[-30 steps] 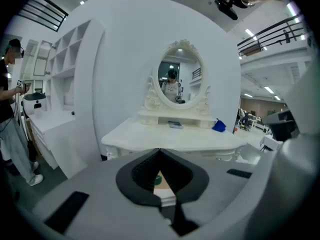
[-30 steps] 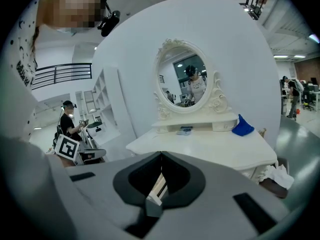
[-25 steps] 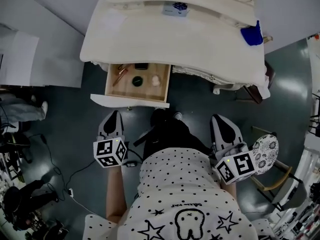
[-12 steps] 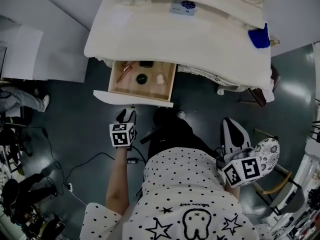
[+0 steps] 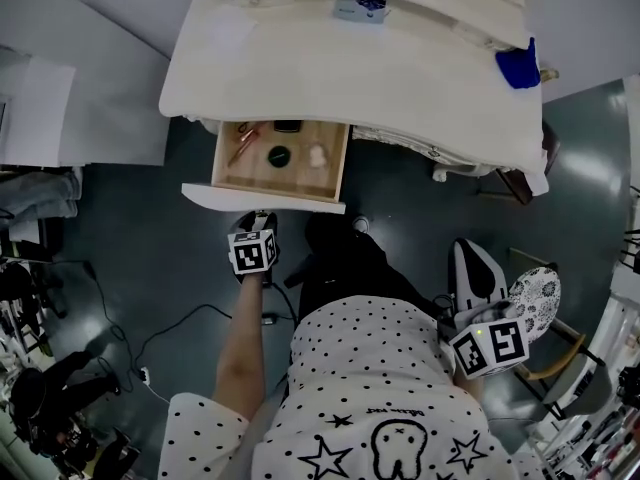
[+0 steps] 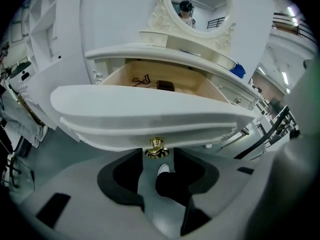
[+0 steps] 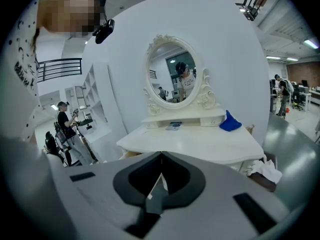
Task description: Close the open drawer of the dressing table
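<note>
**A:** Eyes on the left gripper (image 5: 262,220). It's low in front of the counter (image 5: 400,78) with its nose tipped down at the open drawer (image 5: 258,199), and the jaws are opening as we speak.

**B:** Anything in them?

**A:** Nothing gripped. In the left gripper view the little brass knob (image 6: 156,148) sits dead centre at the tips, right in the mouth of the gap, and the pads aren't pressing on it.

**B:** So where does the drawer lie from there?

**A:** Straight ahead and just above the tips. The white front panel runs side to side across the whole view, square to the jaws. The wooden tray behind it sticks well out from under the counter, with small items lying inside. Its line of travel is directly away from the person, back into the counter.

**B:** And the other hand?

**A:** The right gripper (image 5: 470,255) is well apart, off by the person's right side, with its jaws clenched on nothing. It looks toward the mirror rather than the drawer.

**B:** Then it's the left hand's job.

**A:** I'd say so. It's by far the nearer, already lined up on the middle of the panel, and a straight shove forward at the knob looks like all that's needed.
</note>
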{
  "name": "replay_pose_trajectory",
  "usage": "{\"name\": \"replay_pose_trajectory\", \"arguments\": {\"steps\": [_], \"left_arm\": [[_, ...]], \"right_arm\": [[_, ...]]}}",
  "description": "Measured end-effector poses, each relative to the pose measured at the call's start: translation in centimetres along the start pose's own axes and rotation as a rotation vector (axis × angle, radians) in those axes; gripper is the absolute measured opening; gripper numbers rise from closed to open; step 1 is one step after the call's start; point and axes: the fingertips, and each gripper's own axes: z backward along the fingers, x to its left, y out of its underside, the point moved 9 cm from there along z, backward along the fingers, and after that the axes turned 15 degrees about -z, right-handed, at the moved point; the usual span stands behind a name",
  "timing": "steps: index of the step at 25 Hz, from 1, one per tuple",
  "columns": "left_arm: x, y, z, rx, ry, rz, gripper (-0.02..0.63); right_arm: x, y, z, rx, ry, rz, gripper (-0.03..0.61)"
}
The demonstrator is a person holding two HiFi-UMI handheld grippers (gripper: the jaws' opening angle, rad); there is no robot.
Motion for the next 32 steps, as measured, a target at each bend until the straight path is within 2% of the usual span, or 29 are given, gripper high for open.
{"name": "replay_pose_trajectory", "arguments": {"steps": [13, 19, 32], "left_arm": [[0.2, -0.3, -0.9, 0.019, -0.019, -0.073, 0.156], [0.4, -1.0, -1.2, 0.049, -0.010, -0.064, 0.155], [1.4, -3.6, -2.8, 0.028, 0.019, -0.068, 0.153]], "right_arm": [[1.1, -0.6, -1.3, 0.042, 0.025, -0.028, 0.009], [1.7, -0.7, -1.9, 0.047, 0.026, -0.040, 0.009], [2.5, -0.9, -2.1, -0.001, 0.091, -0.060, 0.009]]}}
